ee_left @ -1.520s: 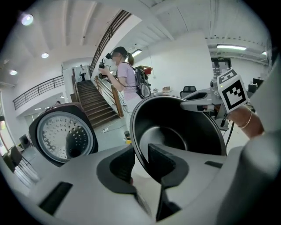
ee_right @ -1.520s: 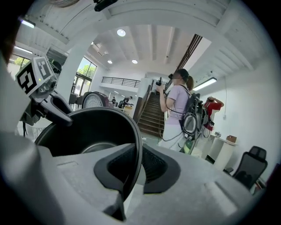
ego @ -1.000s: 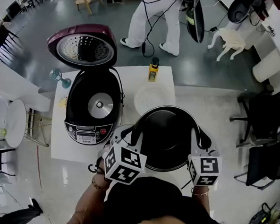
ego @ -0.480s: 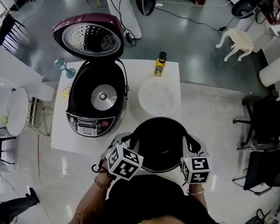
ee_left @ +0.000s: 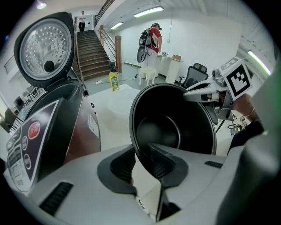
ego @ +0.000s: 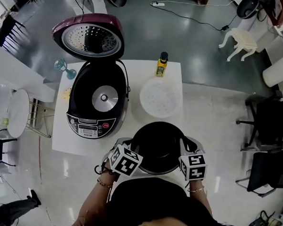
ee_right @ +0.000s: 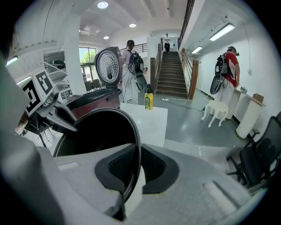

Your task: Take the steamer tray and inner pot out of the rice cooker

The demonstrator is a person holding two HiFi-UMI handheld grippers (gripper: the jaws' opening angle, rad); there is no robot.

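White tabletop (ego: 136,74) under everything, carrying the cooker, the tray and the bottle within reach of both arms.

At its left, rice cooker (ego: 90,128), lid (ego: 88,37) tipped fully back, most likely to keep the well clear for lifting straight up. Well bare down to the silver heating plate (ego: 104,99): nothing more inside to take out.

In front of the cooker and to its right, black inner pot (ego: 156,144), out of the well, mouth up, at the near edge of the tabletop. Gripped at two opposite points of the rim, probably to keep so wide and deep a vessel level and to stop it swinging on a single hold. No telling from any view: base on the tabletop, or just above it.

Behind the pot and apart from it, white steamer tray (ego: 160,98), flat on the tabletop just beside the cooker. Parked toward the back, likely to leave the near corner free for the pot.

On one side of the rim, left claw (ee_left: 141,160), clamped with one pad inside the wall and one outside, thin metal pinched between. On the opposite side, right claw (ee_right: 135,169), clamped the same way, jaws nearly together over the lip. Both angled downward, as suits a setting-down.

Smallest, yellow bottle (ego: 160,64), upright at the far edge beyond the tray, well clear of the work.
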